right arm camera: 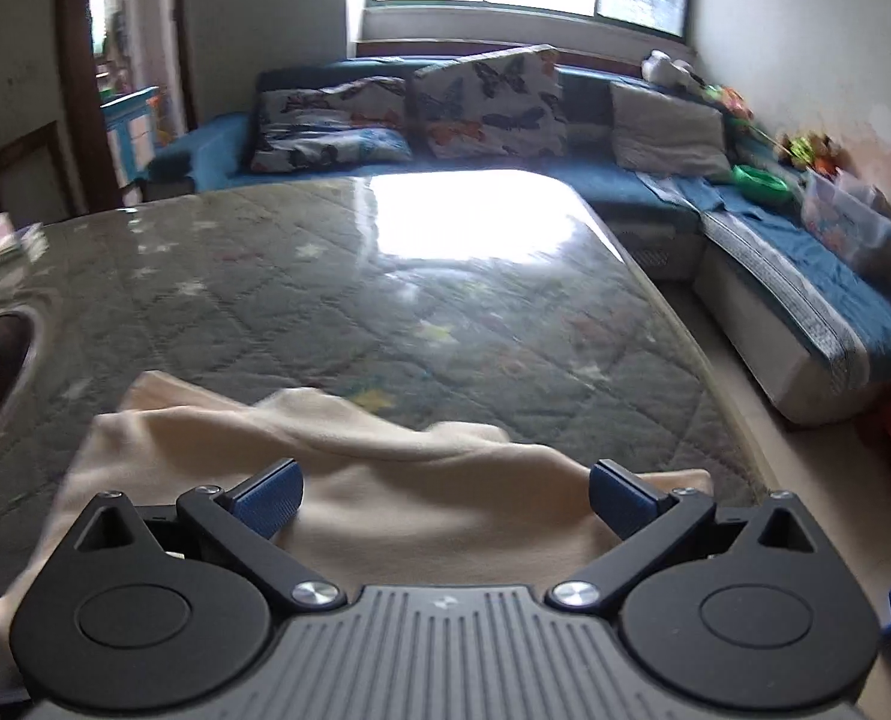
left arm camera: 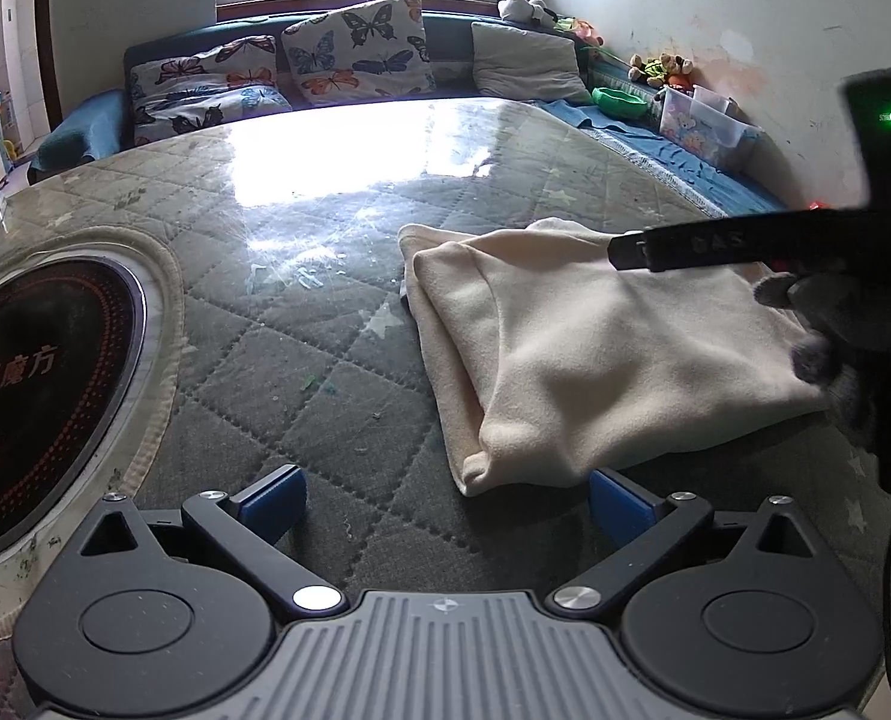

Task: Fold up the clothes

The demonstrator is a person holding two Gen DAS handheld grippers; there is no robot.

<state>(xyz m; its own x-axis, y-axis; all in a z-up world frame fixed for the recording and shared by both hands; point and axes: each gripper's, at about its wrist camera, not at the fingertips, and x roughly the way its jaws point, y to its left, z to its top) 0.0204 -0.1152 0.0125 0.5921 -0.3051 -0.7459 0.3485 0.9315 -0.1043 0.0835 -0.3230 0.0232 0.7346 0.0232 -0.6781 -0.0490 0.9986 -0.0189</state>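
Observation:
A cream garment point(left arm camera: 589, 354) lies folded into a rough rectangle on the quilted grey table point(left arm camera: 301, 360). My left gripper point(left arm camera: 442, 501) is open and empty, just in front of the garment's near corner. The right tool's black body point(left arm camera: 745, 243) reaches over the garment from the right, held by a gloved hand. In the right wrist view the same garment point(right arm camera: 385, 492) lies under and ahead of my right gripper point(right arm camera: 445, 495), which is open and empty above the cloth.
A round black induction cooktop point(left arm camera: 31, 384) is set into the table at the left. A blue sofa point(right arm camera: 625, 192) with butterfly cushions point(left arm camera: 355, 48) wraps the far and right sides. Toys and a plastic box point(left arm camera: 703, 126) sit on it at the right.

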